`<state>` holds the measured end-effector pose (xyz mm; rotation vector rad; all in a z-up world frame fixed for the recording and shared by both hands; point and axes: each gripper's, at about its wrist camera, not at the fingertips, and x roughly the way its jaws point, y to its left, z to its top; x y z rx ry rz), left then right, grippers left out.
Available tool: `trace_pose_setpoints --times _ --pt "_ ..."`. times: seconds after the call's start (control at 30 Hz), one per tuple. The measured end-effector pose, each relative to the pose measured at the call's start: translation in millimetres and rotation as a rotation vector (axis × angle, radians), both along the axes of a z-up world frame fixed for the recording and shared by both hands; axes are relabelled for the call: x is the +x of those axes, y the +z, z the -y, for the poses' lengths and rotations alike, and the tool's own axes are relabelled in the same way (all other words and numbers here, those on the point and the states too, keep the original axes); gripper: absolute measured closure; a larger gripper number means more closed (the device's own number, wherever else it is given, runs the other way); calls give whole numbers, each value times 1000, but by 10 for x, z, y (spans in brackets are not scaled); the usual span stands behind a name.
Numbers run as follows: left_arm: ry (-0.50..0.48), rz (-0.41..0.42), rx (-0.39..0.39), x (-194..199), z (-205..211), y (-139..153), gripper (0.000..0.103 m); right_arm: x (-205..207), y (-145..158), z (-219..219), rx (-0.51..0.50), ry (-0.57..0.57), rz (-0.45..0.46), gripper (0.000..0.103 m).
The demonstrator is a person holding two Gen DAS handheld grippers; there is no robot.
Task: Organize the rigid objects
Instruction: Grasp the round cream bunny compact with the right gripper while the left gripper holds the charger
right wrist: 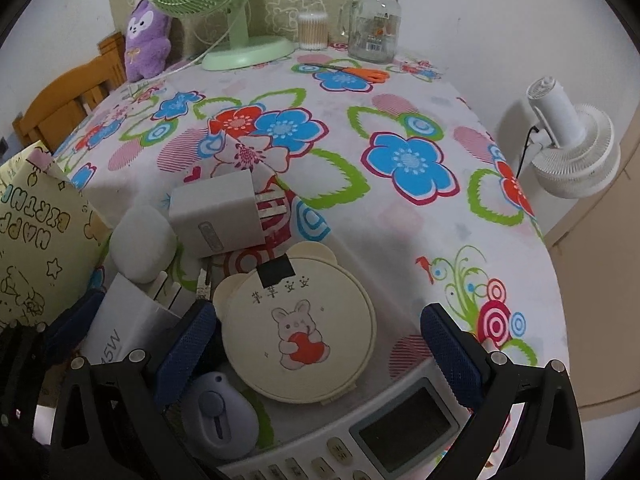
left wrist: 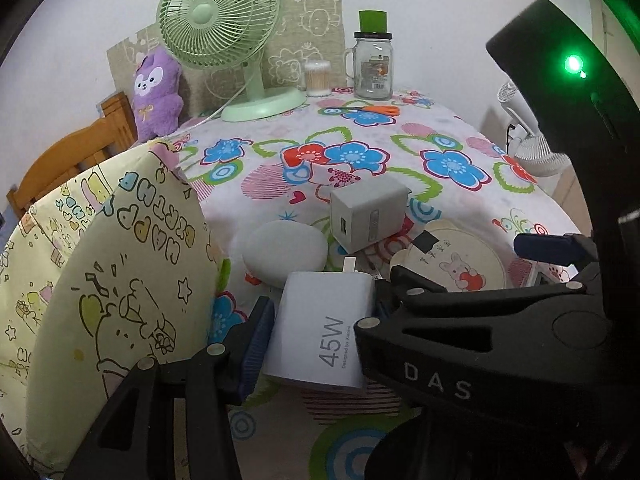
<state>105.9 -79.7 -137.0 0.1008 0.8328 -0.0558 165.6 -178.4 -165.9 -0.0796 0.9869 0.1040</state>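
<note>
My left gripper point(left wrist: 320, 320) is shut on a white 45W charger point(left wrist: 324, 340), its blue pads against both sides, low over the flowered tablecloth point(left wrist: 400, 140). Beside it at the left stands a yellow birthday gift bag point(left wrist: 120, 280). My right gripper point(right wrist: 318, 350) is open and straddles a round cream case with a rabbit picture point(right wrist: 296, 344); its right pad stands clear of the case. A grey charger point(right wrist: 216, 216) and a white pebble-shaped case point(right wrist: 142, 244) lie just beyond. A calculator point(right wrist: 384, 440) and a small lilac gadget point(right wrist: 224, 416) sit under the right gripper.
At the back of the table are a green fan point(left wrist: 224, 32), a purple plush point(left wrist: 156, 88), a cotton-swab tub point(left wrist: 318, 78), a glass jar with a green lid point(left wrist: 374, 64) and orange scissors point(left wrist: 372, 110). A white fan point(right wrist: 576, 152) stands off the right edge, a wooden chair point(right wrist: 64, 96) at the left.
</note>
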Motion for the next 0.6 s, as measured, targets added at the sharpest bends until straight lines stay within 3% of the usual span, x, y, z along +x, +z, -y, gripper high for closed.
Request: trace_pose_setpoints --times 0.17,0.33,0.5,0.6 --pt "-6 6 5 3 16 -1 49 14 -3 11 13 3 -11 3" --pt "-15 5 -4 11 28 -2 55 -33 40 -27 20 22 -9 21" --pt "-25 2 1 -7 48 -1 55 -88 73 19 32 37 -13 25" --pt "-19 -12 -31 16 5 17 55 -111 108 88 27 21 1 42"
